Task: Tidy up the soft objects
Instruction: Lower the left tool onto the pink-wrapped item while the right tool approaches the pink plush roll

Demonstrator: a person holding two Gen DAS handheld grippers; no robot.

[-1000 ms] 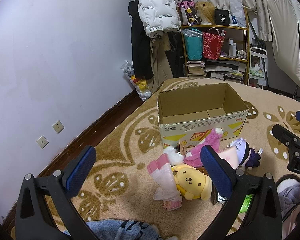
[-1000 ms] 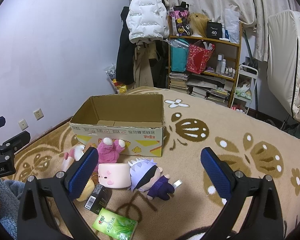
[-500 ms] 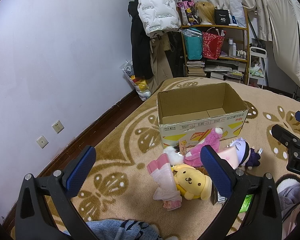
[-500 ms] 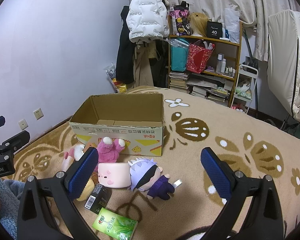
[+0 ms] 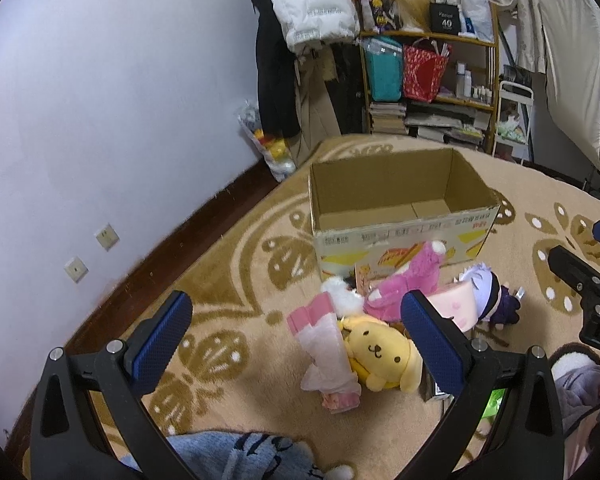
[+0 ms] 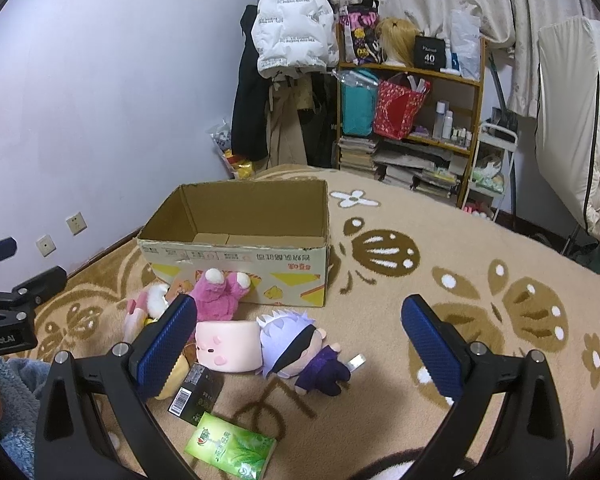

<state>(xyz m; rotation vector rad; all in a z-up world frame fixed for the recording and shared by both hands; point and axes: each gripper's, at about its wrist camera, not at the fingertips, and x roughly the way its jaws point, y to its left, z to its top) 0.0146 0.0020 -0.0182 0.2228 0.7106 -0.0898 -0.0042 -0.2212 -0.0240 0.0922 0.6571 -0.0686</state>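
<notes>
An open, empty cardboard box (image 5: 404, 236) (image 6: 236, 258) stands on the rug. In front of it lie soft toys: a yellow dog plush (image 5: 380, 350), a pink-and-white doll (image 5: 324, 344), a magenta plush (image 5: 404, 284) (image 6: 218, 294), a pink block plush (image 6: 228, 344) and a white-haired doll in purple (image 6: 300, 350) (image 5: 488, 294). My left gripper (image 5: 296, 340) is open and empty, above the rug just short of the toys. My right gripper (image 6: 296, 344) is open and empty, hovering near the block plush and the doll.
A black carton (image 6: 196, 394) and a green tissue pack (image 6: 230, 446) lie on the rug near the toys. A shelf (image 6: 412, 120) with bags and books, hanging coats (image 6: 292, 24) and a wall stand behind the box. Blue fleece clothing (image 5: 240, 456) is at the bottom edge.
</notes>
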